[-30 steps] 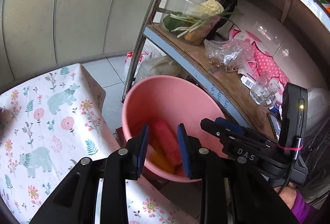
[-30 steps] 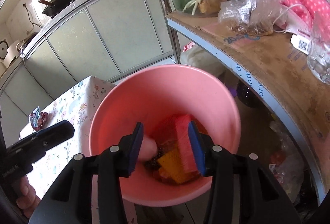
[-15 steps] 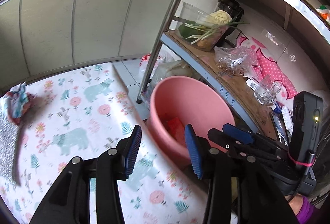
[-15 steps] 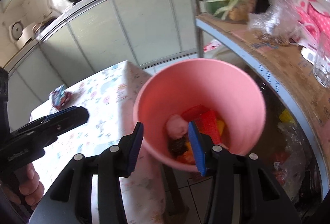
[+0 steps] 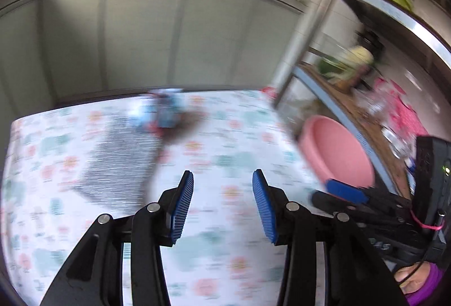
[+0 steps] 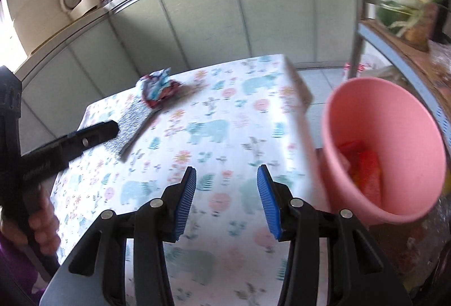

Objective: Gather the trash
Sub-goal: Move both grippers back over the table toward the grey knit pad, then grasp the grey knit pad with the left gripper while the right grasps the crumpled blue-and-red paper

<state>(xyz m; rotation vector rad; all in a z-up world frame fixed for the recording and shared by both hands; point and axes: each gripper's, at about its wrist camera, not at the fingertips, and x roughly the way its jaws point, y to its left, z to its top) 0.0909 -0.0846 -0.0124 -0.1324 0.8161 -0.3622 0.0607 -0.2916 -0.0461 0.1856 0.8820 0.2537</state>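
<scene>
Both grippers over the table, floral cloth, angled down toward it. Left gripper: jaws apart, nothing between them; they have just been opening, though the last half second shows no further widening. Right gripper: jaws apart too, empty.

Pink bucket sits off the table's right edge, mouth tilted toward the person, so trash can go in without a long reach. Red and orange wrappers already lie at its bottom.

Remaining trash: a crumpled red-and-blue wrapper near the table's far edge, resting at the end of a grey speckled mat. Well apart from both grippers. Left view is smeared, so its detail there is poor.

Judgement: both hands empty and facing the wrapper suggests a return pass for the next pick. The left gripper is nearer that side, likely the one to take it. Thin crinkled foil; may slip or spring from a shallow pinch.
</scene>
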